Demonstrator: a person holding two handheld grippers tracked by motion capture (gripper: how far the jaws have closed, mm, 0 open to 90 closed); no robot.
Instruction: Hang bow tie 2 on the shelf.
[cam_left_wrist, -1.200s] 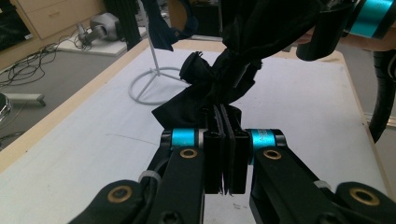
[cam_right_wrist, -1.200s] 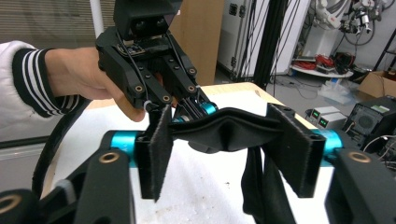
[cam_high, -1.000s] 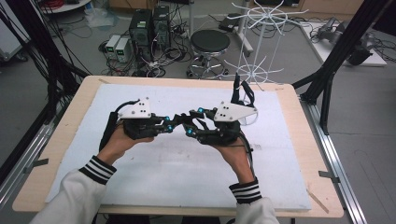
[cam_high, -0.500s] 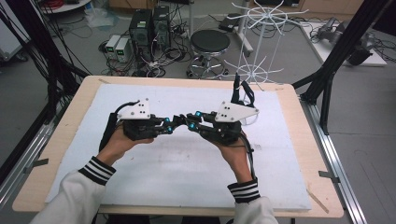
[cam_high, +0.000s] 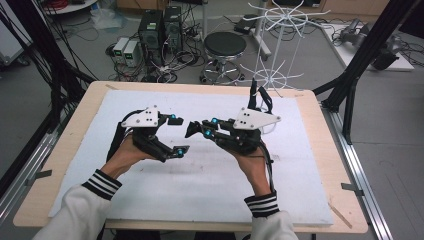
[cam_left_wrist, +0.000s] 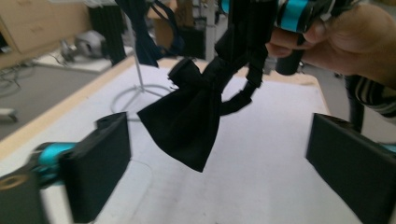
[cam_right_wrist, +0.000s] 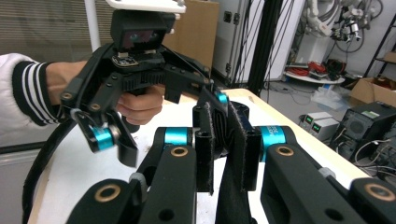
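- Left gripper (cam_high: 177, 135) is held above the white mat (cam_high: 200, 200), left of the desk's (cam_high: 320, 150) middle; its jaws stand wide apart, released, nothing between them.
- A black bow tie (cam_left_wrist: 189, 116) hangs just beyond those jaws, off the mat; the left gripper view shows its knot and drooping wing; in the high view it is a small dark shape (cam_high: 194, 130).
- Right gripper (cam_high: 205, 127) faces the left one near the desk's middle; its jaws are clenched on the bow tie's cloth (cam_right_wrist: 229, 186), seen close in the right gripper view.
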